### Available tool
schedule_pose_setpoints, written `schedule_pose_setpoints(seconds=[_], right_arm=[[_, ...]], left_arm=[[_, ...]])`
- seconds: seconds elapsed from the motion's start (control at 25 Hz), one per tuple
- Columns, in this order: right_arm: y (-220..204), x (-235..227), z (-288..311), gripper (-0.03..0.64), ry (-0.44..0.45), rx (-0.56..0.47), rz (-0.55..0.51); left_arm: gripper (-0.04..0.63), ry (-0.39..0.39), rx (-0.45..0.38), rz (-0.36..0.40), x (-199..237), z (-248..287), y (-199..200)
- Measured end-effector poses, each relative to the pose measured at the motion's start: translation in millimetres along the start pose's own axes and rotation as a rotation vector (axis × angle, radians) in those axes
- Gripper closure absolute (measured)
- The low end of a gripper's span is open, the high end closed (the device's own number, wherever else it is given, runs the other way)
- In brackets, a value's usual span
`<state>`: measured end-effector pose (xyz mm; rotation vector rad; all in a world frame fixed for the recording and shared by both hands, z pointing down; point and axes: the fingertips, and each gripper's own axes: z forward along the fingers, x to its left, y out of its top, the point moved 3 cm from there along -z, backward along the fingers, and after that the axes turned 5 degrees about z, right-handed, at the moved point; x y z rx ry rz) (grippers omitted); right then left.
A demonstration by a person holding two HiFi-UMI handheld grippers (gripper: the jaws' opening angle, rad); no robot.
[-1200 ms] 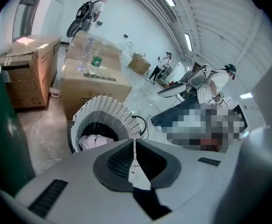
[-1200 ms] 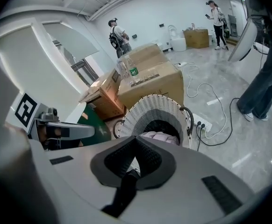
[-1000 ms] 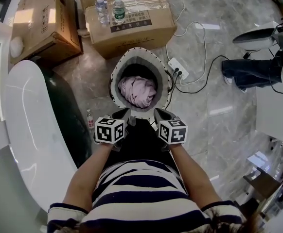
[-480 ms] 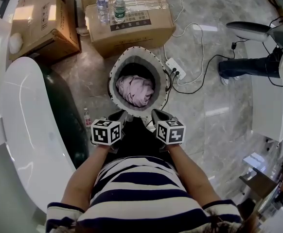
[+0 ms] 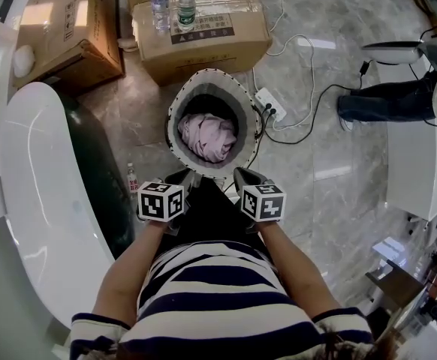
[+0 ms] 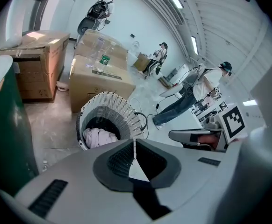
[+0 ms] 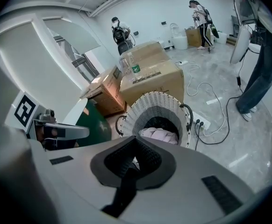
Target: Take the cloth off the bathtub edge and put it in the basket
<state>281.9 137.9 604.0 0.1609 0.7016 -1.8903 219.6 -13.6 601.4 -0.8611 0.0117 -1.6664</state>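
A pale pink cloth [image 5: 211, 136] lies crumpled at the bottom of the white wicker basket [image 5: 175, 109], which stands on the floor just ahead of me. The same cloth [image 6: 98, 136] [image 7: 159, 134] shows in both gripper views. My left gripper [image 5: 185, 177] and right gripper [image 5: 241, 175] hover side by side at the basket's near rim, both shut with nothing between the jaws. The white bathtub [image 5: 31, 178] curves along the left, its edge bare.
Two cardboard boxes [image 5: 203, 28] [image 5: 68, 32] stand beyond the basket, with two water bottles [image 5: 172, 7] on one. A power strip [image 5: 267, 103] and cables lie to the basket's right. A small bottle [image 5: 132, 178] stands by the tub. People stand further off.
The view has shifted slightly. Both grippers stay shut and almost still at the basket's near rim, and the cloth lies unmoved in the basket.
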Motion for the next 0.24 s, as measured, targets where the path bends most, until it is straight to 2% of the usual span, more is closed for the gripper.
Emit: schedule_pose_setpoints(seconds=[0.24], right_arm=[[-0.3,1.3,1.3,0.591,-0.001,0.001,-0.014]], left_arm=[[0.566,-0.001,-0.009,0.010,-1.0,-1.4,6.0]])
